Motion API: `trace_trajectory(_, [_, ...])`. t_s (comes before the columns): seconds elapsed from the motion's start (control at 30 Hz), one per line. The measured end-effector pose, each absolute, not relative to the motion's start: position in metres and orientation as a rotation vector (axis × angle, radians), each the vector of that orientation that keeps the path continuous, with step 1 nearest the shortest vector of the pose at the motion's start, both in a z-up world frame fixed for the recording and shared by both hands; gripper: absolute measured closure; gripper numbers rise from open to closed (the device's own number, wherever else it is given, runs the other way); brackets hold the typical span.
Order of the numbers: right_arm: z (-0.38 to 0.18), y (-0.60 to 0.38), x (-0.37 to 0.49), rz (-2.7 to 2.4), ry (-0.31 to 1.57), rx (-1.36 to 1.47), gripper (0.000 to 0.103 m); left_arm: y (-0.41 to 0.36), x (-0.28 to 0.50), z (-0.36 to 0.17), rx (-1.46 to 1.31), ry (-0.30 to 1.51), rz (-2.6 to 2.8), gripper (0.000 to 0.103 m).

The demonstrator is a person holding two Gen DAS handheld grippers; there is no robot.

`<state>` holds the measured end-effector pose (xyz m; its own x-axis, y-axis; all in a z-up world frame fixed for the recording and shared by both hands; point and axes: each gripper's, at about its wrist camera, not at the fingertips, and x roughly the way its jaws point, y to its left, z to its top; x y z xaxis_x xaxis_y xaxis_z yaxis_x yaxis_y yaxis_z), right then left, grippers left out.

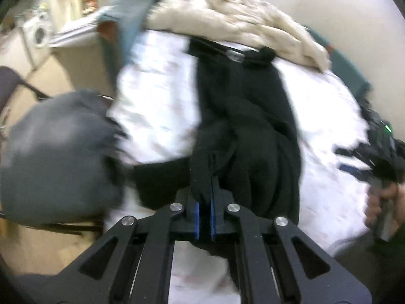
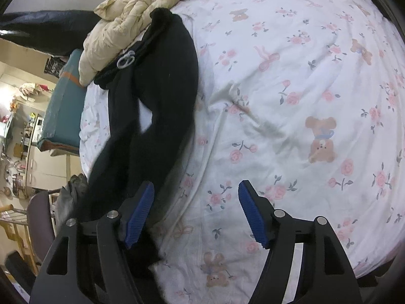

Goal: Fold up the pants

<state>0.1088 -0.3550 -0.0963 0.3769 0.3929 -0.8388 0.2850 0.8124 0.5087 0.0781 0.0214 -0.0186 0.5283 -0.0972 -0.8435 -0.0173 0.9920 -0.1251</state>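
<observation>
Left wrist view: heavy motion blur throughout; bedsheet [image 1: 157, 106] blown out to white glare, print nearly lost. Black pants [image 1: 243, 116] read as a dark mass, folds barely visible. Right wrist view: sharp, evenly lit, soft shadows in sheet creases; slight blur on the pants' near end. Both views: strong fisheye bending, dark vignette at corners.

One pants [image 2: 162, 81], one quilt [image 2: 131, 7], one bedsheet [image 2: 303, 101]

A bed with a white floral bear-print sheet [image 2: 291, 81] fills the room; a cream quilt [image 2: 131, 7] lies at its far edge, and a washing machine [image 1: 38, 31] stands beyond.
</observation>
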Motion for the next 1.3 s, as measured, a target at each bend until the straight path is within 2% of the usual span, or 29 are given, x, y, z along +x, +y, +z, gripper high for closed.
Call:
trace_trajectory(0.17, [-0.111, -0.333, 0.115, 0.128, 1.262, 0.654, 0.031, 0.068, 0.085, -0.038, -0.135, 0.994, 0.065, 0.099])
trace_trajectory(0.3, [-0.133, -0.294, 0.129, 0.268, 1.342, 0.706, 0.026, 0.074, 0.088, -0.055, -0.166, 1.025, 0.102, 0.099])
trace_trajectory(0.47, [-0.155, -0.234, 0.140, 0.306, 1.352, 0.607, 0.026, 0.066, 0.089, -0.051, -0.127, 0.996, 0.101, 0.099])
trace_trajectory(0.6, [-0.195, -0.219, 0.142, 0.281, 1.389, 0.805, 0.026, 0.064, 0.091, -0.053, -0.115, 1.003, 0.109, 0.099])
trace_trajectory(0.63, [-0.203, -0.218, 0.141, 0.286, 1.387, 0.859, 0.029, 0.065, 0.091, -0.051, -0.123, 1.005, 0.110, 0.099])
trace_trajectory(0.67, [-0.205, -0.218, 0.139, 0.290, 1.369, 0.886, 0.053, 0.066, 0.092, -0.051, -0.137, 1.006, 0.108, 0.099])
trace_trajectory(0.7, [-0.201, -0.219, 0.136, 0.282, 1.328, 0.873, 0.092, 0.068, 0.092, -0.051, -0.156, 1.009, 0.102, 0.099])
trace_trajectory(0.73, [-0.192, -0.220, 0.134, 0.260, 1.298, 0.810, 0.097, 0.069, 0.092, -0.051, -0.168, 1.011, 0.099, 0.099])
trace_trajectory(0.8, [-0.165, -0.224, 0.127, 0.255, 1.226, 0.703, 0.098, 0.071, 0.091, -0.049, -0.186, 1.011, 0.088, 0.099])
trace_trajectory(0.93, [-0.108, -0.261, 0.108, 0.228, 1.089, 0.674, 0.099, 0.075, 0.089, -0.043, -0.235, 1.005, 0.061, 0.099])
trace_trajectory(1.1, [-0.014, -0.331, 0.078, 0.168, 0.919, 0.563, 0.099, 0.095, 0.082, -0.027, -0.328, 0.963, 0.077, 0.099])
trace_trajectory(1.23, [0.055, -0.384, 0.078, 0.082, 0.813, 0.501, 0.099, 0.101, 0.081, -0.028, -0.337, 0.973, 0.101, 0.099])
trace_trajectory(1.3, [0.091, -0.397, 0.086, 0.048, 0.746, 0.452, 0.102, 0.096, 0.084, -0.035, -0.323, 1.001, 0.096, 0.099])
